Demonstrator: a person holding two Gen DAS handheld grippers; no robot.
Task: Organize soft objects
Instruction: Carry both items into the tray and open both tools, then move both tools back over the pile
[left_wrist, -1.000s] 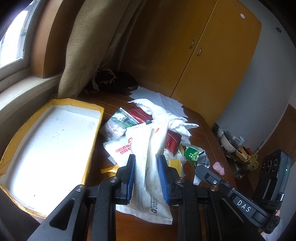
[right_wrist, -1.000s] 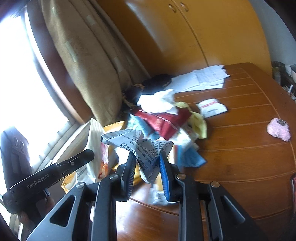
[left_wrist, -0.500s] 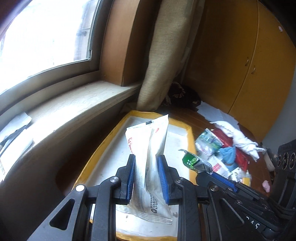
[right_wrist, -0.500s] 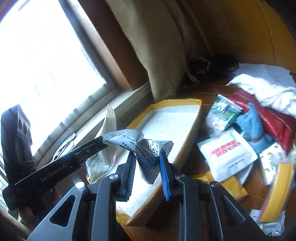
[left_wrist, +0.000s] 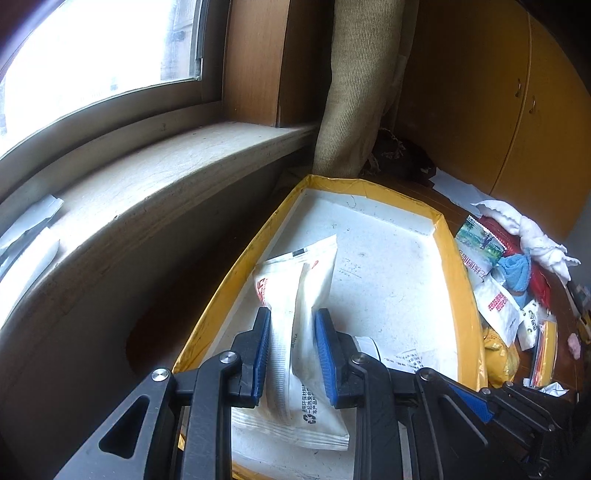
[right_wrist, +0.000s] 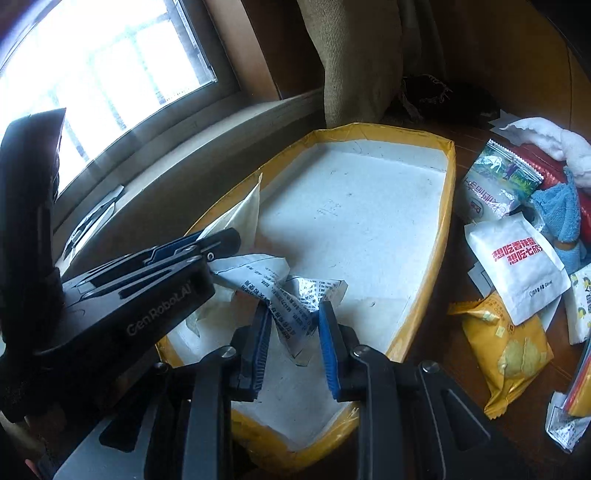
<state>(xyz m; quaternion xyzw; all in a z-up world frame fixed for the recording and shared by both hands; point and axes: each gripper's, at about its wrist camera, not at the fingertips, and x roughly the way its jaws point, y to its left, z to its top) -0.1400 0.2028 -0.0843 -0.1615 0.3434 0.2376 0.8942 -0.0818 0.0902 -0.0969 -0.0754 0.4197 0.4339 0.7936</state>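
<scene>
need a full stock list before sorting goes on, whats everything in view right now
tray: 1, white inside, yellow rim, on the table by the window sill
white packet: 1, red print, over the tray, in left gripper
crumpled wrapper: 1, silvery with black print, over the tray, in right gripper
yellow snack bag: 1, table right of tray
white sachet: 1, red letters, in the pile
blue cloth: 1, in the pile
white cloth: 1, behind the pile
curtain: 1, tan, behind tray
left gripper: black, blue pads
right gripper: same

Bright window (left_wrist: 92, 55) above wide stone sill (left_wrist: 155, 177). Beige curtain (left_wrist: 354, 85) hanging at desk corner. Yellow-brown cupboard doors (left_wrist: 517, 122) behind. Wooden desk (right_wrist: 461, 369) underneath.
</scene>
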